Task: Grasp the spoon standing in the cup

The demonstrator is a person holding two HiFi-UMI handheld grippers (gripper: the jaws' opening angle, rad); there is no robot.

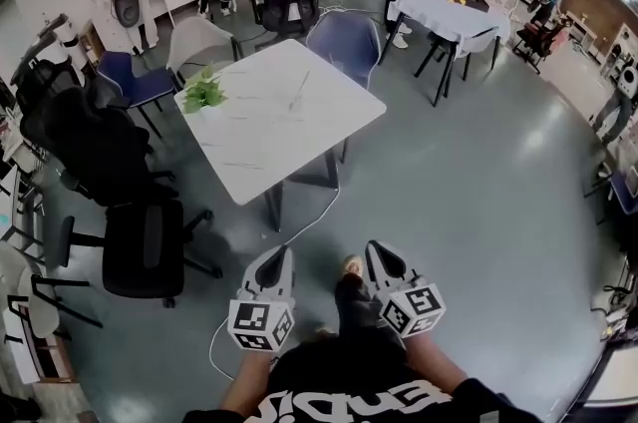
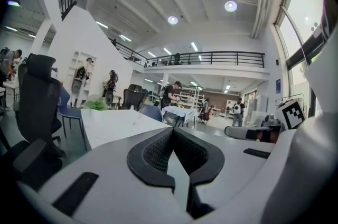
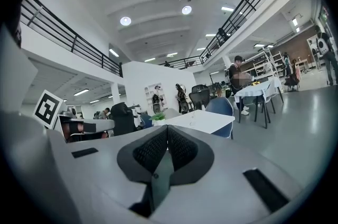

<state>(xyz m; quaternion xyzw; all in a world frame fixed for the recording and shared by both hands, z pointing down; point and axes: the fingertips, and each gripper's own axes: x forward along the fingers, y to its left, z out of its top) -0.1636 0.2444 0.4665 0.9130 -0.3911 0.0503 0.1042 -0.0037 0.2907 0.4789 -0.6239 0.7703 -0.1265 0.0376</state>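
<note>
Spoon stands in a clear cup near the middle of the white table, right of a small green plant. Well short of the table, the left gripper and the right gripper are each closed tight with nothing between the jaws.

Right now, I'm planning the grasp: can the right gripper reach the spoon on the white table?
Probably not yet: the shut right gripper is by the body, with open floor between it and the white table bearing the spoon.
</note>
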